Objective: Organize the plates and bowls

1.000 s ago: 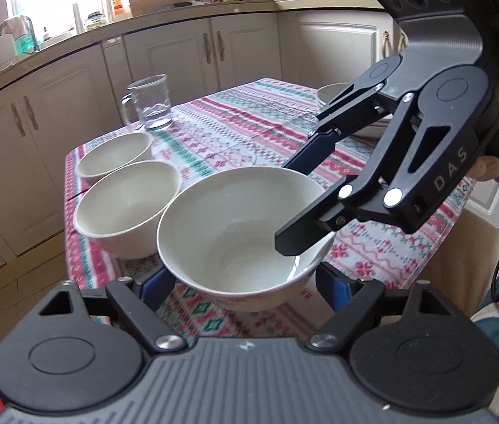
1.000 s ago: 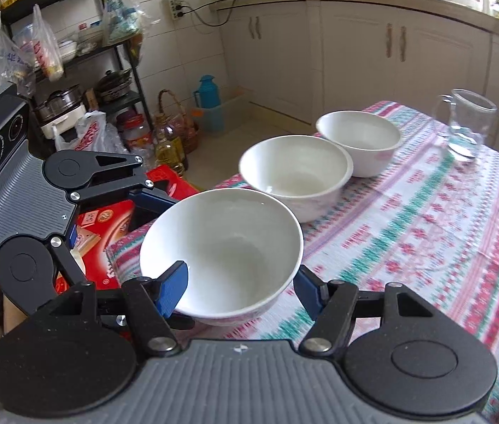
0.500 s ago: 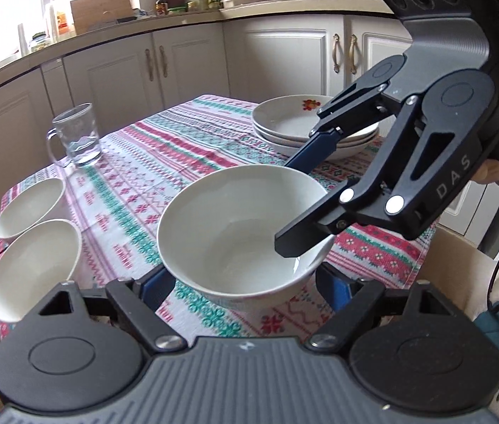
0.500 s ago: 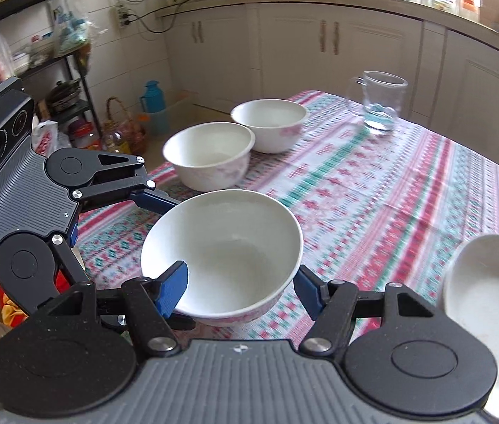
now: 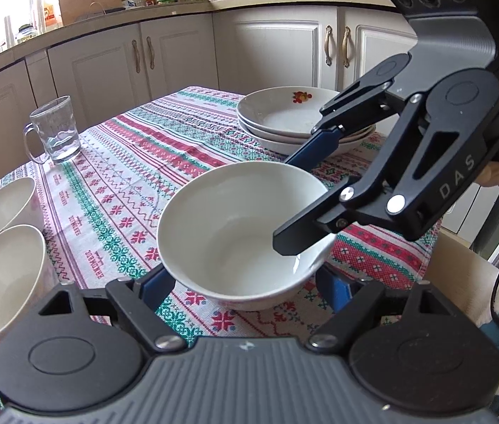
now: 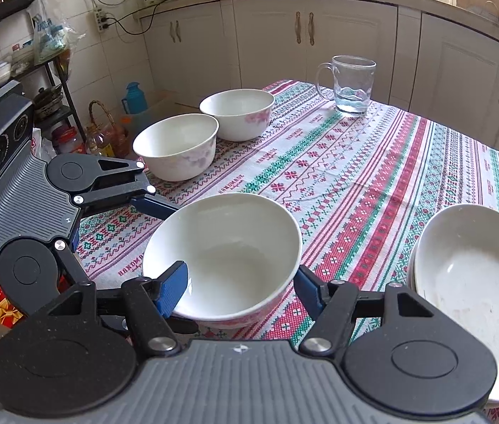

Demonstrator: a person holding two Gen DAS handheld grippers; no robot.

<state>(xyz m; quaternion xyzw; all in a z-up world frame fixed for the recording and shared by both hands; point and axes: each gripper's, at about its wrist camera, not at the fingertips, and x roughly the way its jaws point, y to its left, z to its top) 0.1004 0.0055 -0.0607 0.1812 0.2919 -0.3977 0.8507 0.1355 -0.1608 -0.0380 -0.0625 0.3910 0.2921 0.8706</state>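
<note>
Left to right across the surface, which carries a striped patterned cloth: two white bowls stand side by side at the left edge, one glass mug stands at the far side, one white bowl sits near the front edge, and one stack of three plates lies at the right. The left gripper brackets the front bowl with both fingers outside its wall; contact cannot be confirmed. The right gripper clamps the bowl's rim, one finger inside and one outside. Compared with one second earlier, the bowl has travelled away from the two-bowl pair toward the plate stack.
</note>
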